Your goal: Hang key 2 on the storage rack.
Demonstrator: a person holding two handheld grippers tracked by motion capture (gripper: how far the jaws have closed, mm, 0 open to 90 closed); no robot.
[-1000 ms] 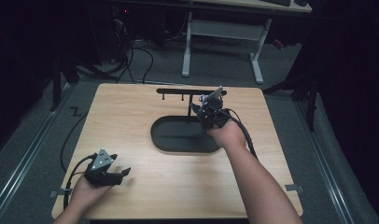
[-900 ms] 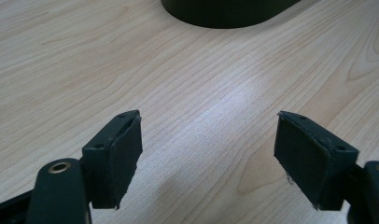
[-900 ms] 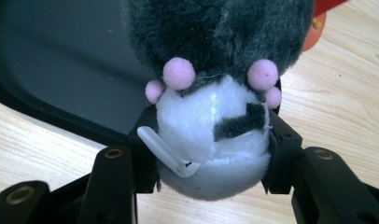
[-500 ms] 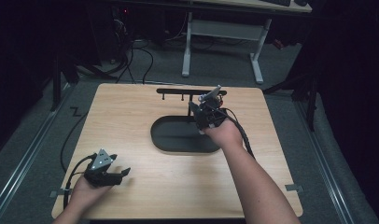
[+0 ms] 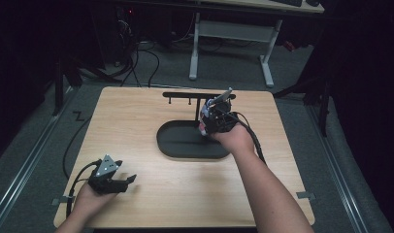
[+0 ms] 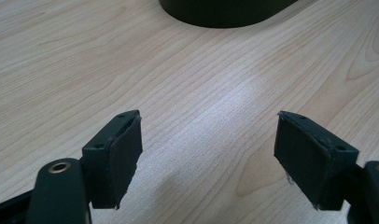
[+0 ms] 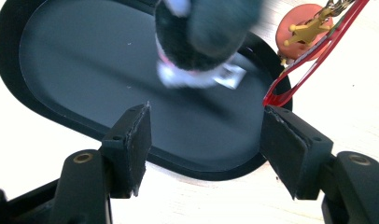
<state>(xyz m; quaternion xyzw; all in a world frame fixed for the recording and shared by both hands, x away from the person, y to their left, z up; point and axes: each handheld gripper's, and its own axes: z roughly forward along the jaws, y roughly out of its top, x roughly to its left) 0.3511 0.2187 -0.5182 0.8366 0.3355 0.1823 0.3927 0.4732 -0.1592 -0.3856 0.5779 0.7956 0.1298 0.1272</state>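
Right gripper (image 7: 206, 149): jaws just opening, nothing between them.
Plush toy (image 7: 201, 42): ahead of the jaws over the tray (image 7: 85, 60); looks light, soft, squashy.
Hold: pinch its body.

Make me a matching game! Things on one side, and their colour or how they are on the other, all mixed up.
Things:
1. oval tray
2. left tongs
3. little star
4. table

Colour or state:
A. gold
B. black
C. light wood
D. open, nothing between them

Pairs: 1-B, 2-D, 3-A, 4-C
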